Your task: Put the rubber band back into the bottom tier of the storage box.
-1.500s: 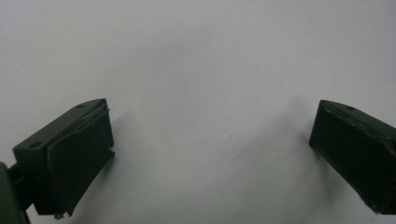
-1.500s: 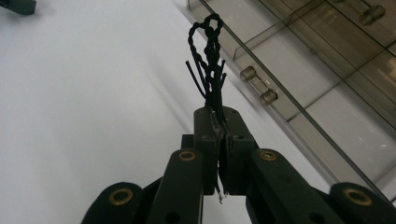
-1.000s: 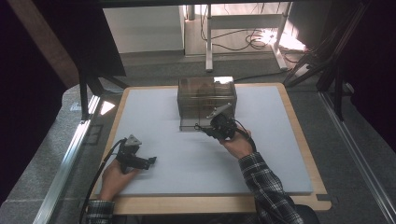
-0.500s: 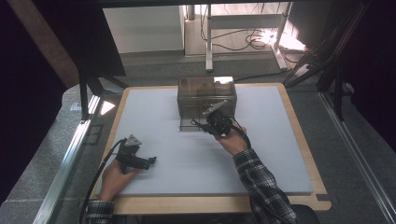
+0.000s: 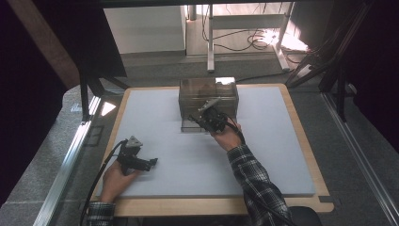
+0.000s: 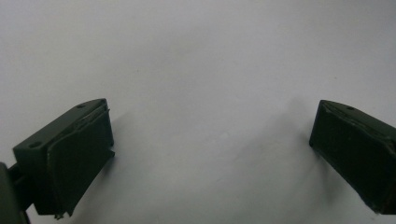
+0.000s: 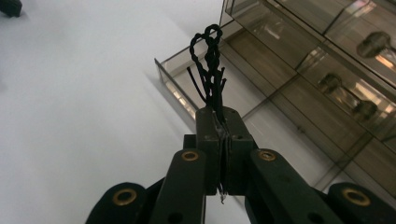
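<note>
- black twisted cord (image 7: 210, 70), w/ loose black strands
- smoky brown see-thru box (image 5: 208, 96)
- white mat (image 5: 155, 117), pale wood table (image 5: 226, 206) edge
- both grippers black
- sleeve (image 5: 256, 183) plaid, dark/white

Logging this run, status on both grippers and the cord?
Left gripper open, on the mat. Right gripper shut on black cord, at the clear drawer box. Nothing blocking.
</note>
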The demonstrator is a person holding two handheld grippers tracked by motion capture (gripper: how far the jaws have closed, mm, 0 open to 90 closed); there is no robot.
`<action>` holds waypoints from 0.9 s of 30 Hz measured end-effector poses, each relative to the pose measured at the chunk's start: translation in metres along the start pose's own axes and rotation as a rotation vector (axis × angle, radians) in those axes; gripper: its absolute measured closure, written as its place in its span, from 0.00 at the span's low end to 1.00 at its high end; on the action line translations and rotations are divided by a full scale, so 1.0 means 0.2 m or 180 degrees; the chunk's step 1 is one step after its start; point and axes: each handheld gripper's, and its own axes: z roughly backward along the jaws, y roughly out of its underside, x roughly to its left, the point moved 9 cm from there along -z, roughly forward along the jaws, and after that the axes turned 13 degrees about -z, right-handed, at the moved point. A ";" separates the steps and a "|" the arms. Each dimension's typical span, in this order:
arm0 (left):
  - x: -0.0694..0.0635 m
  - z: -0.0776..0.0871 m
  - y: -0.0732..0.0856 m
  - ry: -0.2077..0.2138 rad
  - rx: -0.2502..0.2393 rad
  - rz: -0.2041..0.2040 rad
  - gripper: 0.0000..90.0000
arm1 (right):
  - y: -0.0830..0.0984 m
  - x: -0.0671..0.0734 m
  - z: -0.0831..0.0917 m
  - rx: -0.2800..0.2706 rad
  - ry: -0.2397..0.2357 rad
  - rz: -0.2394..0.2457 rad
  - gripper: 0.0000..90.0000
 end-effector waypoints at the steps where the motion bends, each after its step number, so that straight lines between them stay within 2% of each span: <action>1: 0.00 0.00 0.00 0.0000 0.0000 0.0000 0.00 | -0.01 0.00 -0.01 -0.0001 0.0007 -0.0011 0.96; 17: 0.00 0.00 0.00 0.0000 -0.0004 0.0003 0.00 | -0.06 0.01 -0.18 0.0077 0.0072 -0.0060 0.96; 27: 0.00 0.00 0.00 -0.0002 0.0003 -0.0004 0.00 | -0.06 -0.02 -0.23 0.0148 0.0141 -0.0103 0.95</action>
